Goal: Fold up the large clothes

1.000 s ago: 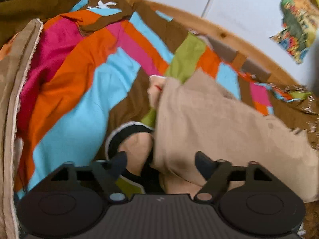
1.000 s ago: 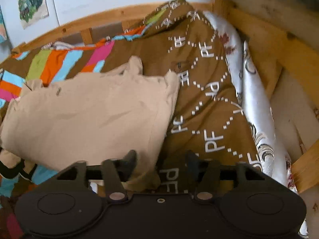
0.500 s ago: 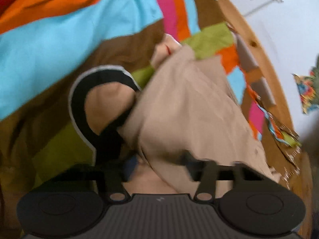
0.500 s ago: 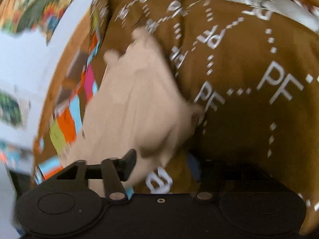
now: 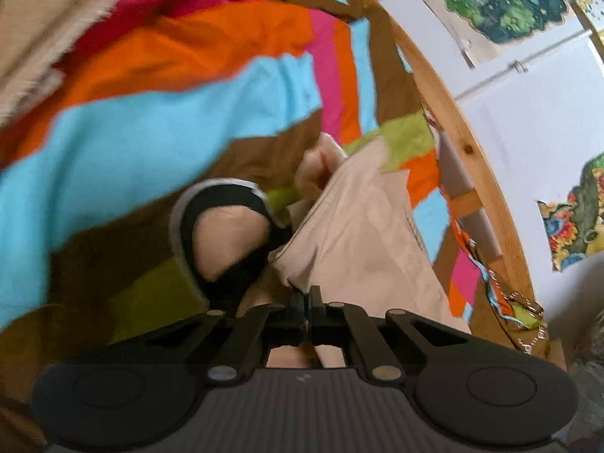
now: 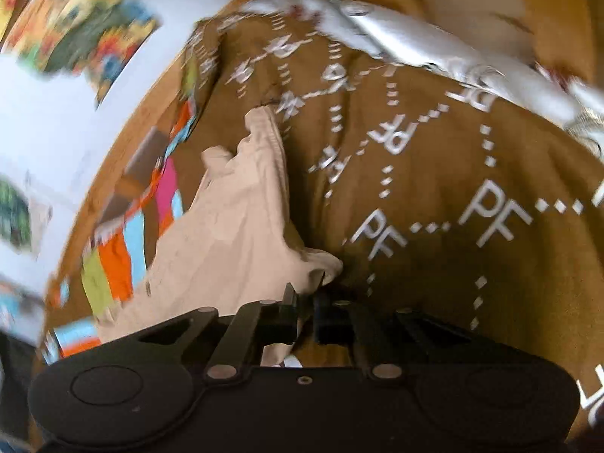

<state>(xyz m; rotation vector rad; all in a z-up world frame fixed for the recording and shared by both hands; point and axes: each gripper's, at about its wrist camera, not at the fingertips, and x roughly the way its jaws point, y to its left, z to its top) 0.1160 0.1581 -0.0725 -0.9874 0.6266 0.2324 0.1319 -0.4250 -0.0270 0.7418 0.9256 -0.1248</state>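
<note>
A beige garment (image 5: 358,234) lies folded on a striped bedspread. In the left wrist view my left gripper (image 5: 306,296) is shut on its near corner. A black-edged part of the garment (image 5: 226,234) curls to the left of that corner. In the right wrist view the same beige garment (image 6: 234,219) stretches away to the left, and my right gripper (image 6: 304,298) is shut on its other near corner, beside the brown patterned blanket (image 6: 434,188).
The striped bedspread (image 5: 170,120) in blue, orange and pink fills the left. A wooden bed rail (image 5: 472,158) runs along the white wall with posters (image 5: 502,0). A white satin pillow (image 6: 415,41) lies beyond the brown blanket. A tan cloth (image 5: 49,11) lies far left.
Both grippers have gone from open to shut on the garment's near corners. Both cameras have tilted and moved closer to the cloth.
</note>
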